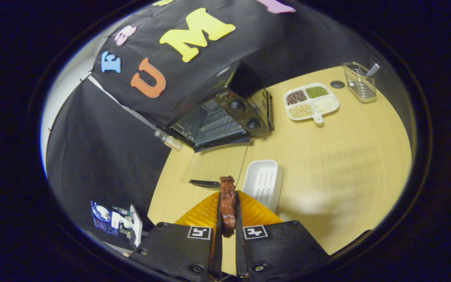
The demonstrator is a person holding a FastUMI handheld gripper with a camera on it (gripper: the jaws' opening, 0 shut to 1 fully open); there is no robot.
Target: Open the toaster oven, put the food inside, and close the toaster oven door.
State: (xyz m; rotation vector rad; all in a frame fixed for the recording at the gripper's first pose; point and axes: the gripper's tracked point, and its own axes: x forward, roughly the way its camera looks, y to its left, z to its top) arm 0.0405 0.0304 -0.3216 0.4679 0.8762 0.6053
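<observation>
My gripper (228,207) is shut on a reddish-brown glazed piece of meat (227,199), which stands pinched between both fingers and sticks out past their tips. Well beyond it, at the back of the wooden table (339,164), stands the black toaster oven (225,113). Its glass door (214,164) is folded down flat toward me, with the dark handle (204,183) at its near edge and the wire rack showing inside.
An empty white ribbed tray (264,183) lies just right of the meat. A four-part dish of beans and grains (311,102) and a wire utensil holder (360,81) stand at the far right. A small bottle (168,140) lies left of the oven.
</observation>
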